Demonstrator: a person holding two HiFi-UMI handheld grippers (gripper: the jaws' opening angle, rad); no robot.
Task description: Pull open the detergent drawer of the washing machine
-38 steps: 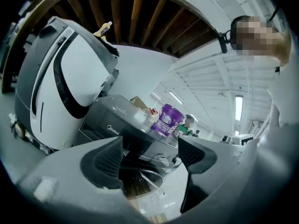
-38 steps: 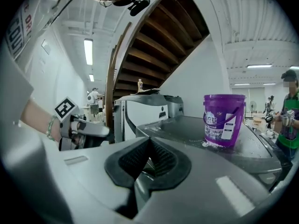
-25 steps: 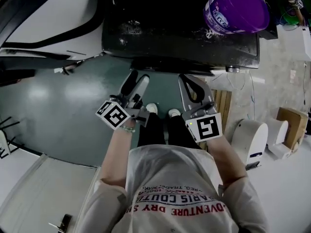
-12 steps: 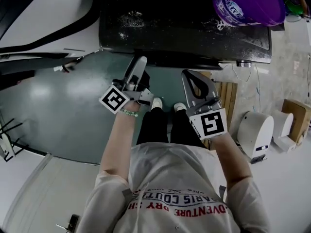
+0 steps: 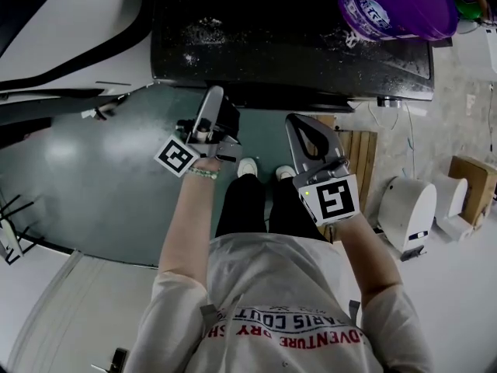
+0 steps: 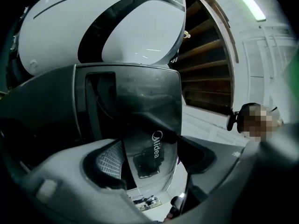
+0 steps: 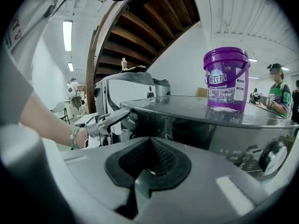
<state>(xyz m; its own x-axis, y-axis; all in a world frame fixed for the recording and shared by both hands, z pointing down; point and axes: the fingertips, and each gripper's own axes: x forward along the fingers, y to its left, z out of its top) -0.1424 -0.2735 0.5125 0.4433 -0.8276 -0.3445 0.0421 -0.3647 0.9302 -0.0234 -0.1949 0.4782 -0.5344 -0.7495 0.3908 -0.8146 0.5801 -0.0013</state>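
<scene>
The dark grey washing machine (image 5: 295, 53) fills the top of the head view. My left gripper (image 5: 213, 95) is turned on its side, with its tips at the machine's front left edge. In the left gripper view it (image 6: 149, 157) is open, and the glossy drawer front (image 6: 140, 115) with the Midea logo fills the gap between its jaws; whether they touch it I cannot tell. The right gripper view shows the left gripper (image 7: 110, 120) against the machine's (image 7: 196, 120) upper left corner. My right gripper (image 5: 299, 124) (image 7: 149, 146) is shut on nothing, a little short of the machine's front.
A purple bucket (image 5: 396, 6) (image 7: 225, 78) stands on the machine's top at the right. A white and black appliance (image 5: 70, 29) (image 6: 126, 27) sits left of the machine. To the right are wooden slats (image 5: 357, 162), a white round device (image 5: 408, 208) and a cardboard box (image 5: 470, 189). A person (image 7: 280, 90) stands far off.
My left gripper has moved forward to the machine's front edge and rolled onto its side. The right gripper has barely moved and stays shut.
</scene>
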